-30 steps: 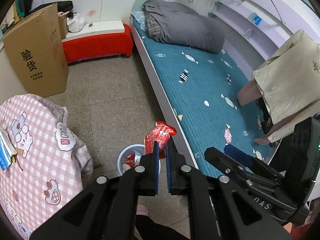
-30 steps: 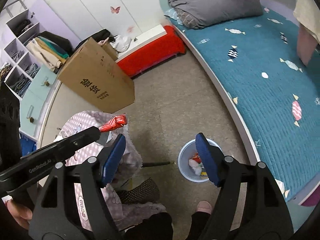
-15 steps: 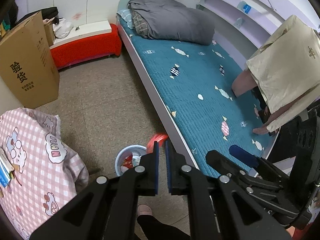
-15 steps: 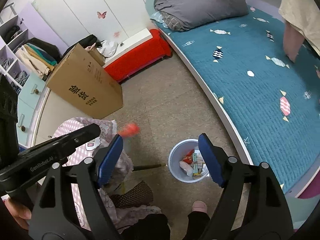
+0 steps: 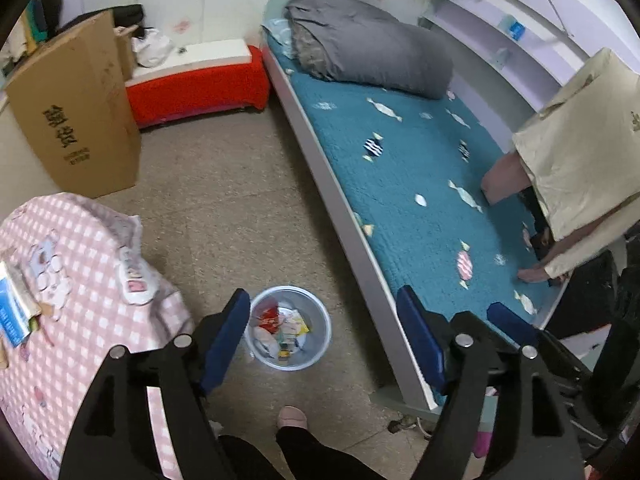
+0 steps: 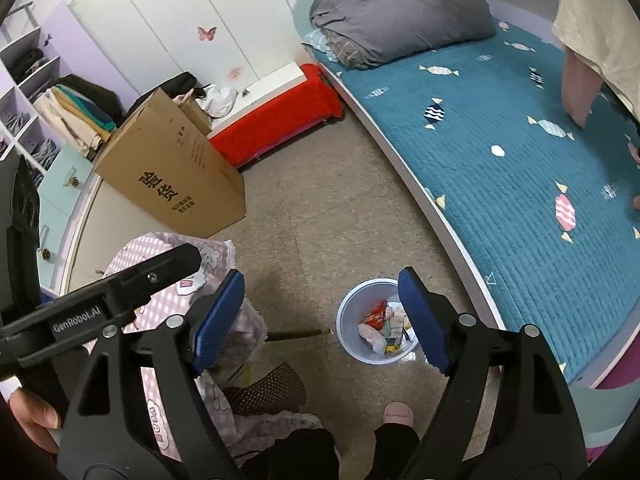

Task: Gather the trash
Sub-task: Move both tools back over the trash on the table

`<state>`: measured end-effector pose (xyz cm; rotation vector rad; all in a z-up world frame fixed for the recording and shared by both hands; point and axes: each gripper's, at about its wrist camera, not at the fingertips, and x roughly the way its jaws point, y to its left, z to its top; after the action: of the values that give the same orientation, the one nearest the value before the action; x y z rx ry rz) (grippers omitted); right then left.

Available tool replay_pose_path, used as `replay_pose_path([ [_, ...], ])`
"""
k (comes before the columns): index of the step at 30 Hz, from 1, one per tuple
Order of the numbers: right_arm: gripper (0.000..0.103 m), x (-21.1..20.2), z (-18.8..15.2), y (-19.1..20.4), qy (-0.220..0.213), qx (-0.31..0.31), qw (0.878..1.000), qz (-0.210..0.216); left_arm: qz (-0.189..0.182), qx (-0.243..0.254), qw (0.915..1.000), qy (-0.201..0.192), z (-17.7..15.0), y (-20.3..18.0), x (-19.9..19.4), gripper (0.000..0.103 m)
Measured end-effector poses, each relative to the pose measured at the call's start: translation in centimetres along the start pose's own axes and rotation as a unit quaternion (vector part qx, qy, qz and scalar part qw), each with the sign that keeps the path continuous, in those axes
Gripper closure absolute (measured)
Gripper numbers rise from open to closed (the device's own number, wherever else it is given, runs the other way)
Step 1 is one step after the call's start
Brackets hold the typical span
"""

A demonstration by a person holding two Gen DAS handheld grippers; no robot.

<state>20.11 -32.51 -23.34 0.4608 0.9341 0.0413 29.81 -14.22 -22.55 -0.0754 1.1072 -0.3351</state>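
The left gripper (image 5: 322, 334) hangs above the small round pale-blue plastic waste bin (image 5: 289, 332) on the speckled floor, its jaws opening with nothing between them. The right gripper (image 6: 322, 322) is also spread wide and empty. A crumpled red snack wrapper (image 5: 269, 317) lies inside the bin among other scraps. The bin is light and stands just beside the pink checked cloth-covered table (image 5: 80, 280) and the person's slippered foot (image 5: 292, 418), so a careless step could probably tip it and spill the trash.

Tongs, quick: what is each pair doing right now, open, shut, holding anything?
Left tongs: jaws opening, nothing between them; the red wrapper lies in the trash bin below.
Right tongs: open, holding nothing.
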Motion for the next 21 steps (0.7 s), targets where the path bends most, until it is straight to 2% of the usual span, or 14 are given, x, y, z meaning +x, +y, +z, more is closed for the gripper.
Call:
replay_pose_path([
  [6,0.024,0.3,-0.7,3.1,0.010,-0.028,0.999,0.030,0.024,-0.031,0.9991,-0.015,-1.9,3.1,-2.6,0.028],
  [12,0.024,1.5,-1.6,9.6,0.030,-0.086,0.993,0.079,0.065,-0.093,0.9927,-0.042,-4.4,8.7,-7.0,0.028],
  [18,0.024,4.1,-4.9,18.8,0.070,-0.173,0.974,0.127,0.120,-0.180,0.9741,-0.067,-8.1,17.6,-12.1,0.026],
  [21,0.023,5.7,-7.1,23.7,0.095,-0.204,0.964,0.144,0.145,-0.220,0.9629,-0.061,-10.2,22.7,-13.8,0.026],
])
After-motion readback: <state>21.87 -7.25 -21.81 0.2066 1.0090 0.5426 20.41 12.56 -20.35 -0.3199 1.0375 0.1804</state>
